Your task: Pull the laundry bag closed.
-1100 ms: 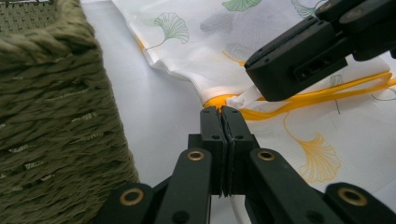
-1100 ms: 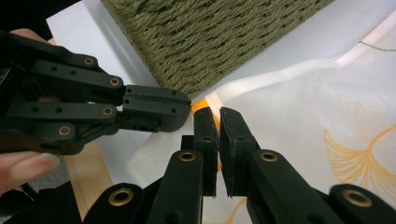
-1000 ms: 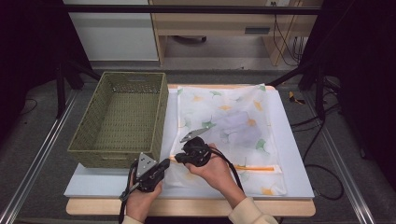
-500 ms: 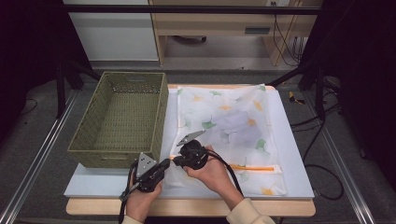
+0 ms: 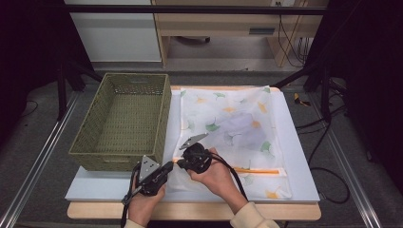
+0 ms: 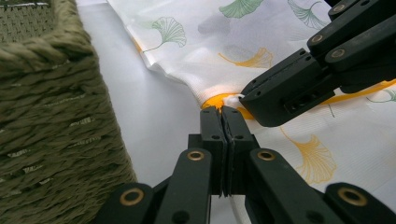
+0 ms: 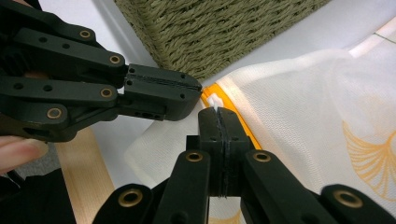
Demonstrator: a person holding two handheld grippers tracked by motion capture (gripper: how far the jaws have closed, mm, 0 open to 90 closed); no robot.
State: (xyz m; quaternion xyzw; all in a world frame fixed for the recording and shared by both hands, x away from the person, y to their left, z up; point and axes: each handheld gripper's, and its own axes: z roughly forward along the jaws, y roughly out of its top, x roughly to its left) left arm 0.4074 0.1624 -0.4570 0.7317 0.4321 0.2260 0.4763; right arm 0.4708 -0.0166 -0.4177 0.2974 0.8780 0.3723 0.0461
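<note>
Pressed together, jaws of left gripper [image 6: 223, 112], tips at the orange zipper end of a white mesh laundry bag printed with green and yellow ginkgo leaves [image 5: 233, 123]; whether any cloth is pinched between them cannot be told. Likewise pressed together, jaws of right gripper [image 7: 218, 114], nipping a small white zipper tab [image 7: 215, 100] at that same end. Seen from above, left gripper [image 5: 167, 167] and right gripper [image 5: 183, 163] meeting tip to tip at the bag's near-left corner, a hand behind each.

Bag lying flat on a white table top [image 5: 299, 156], something pale and lilac faintly visible inside, orange zipper [image 5: 256, 170] running along its near edge. Just beside the bag, to its left, an empty olive-green woven rectangular basket [image 5: 123, 118].

Probably light, soft and limp, apt to bunch and slide on the smooth surface. Best taken at the tab, with cloth beside the zipper pinned against the pull.
</note>
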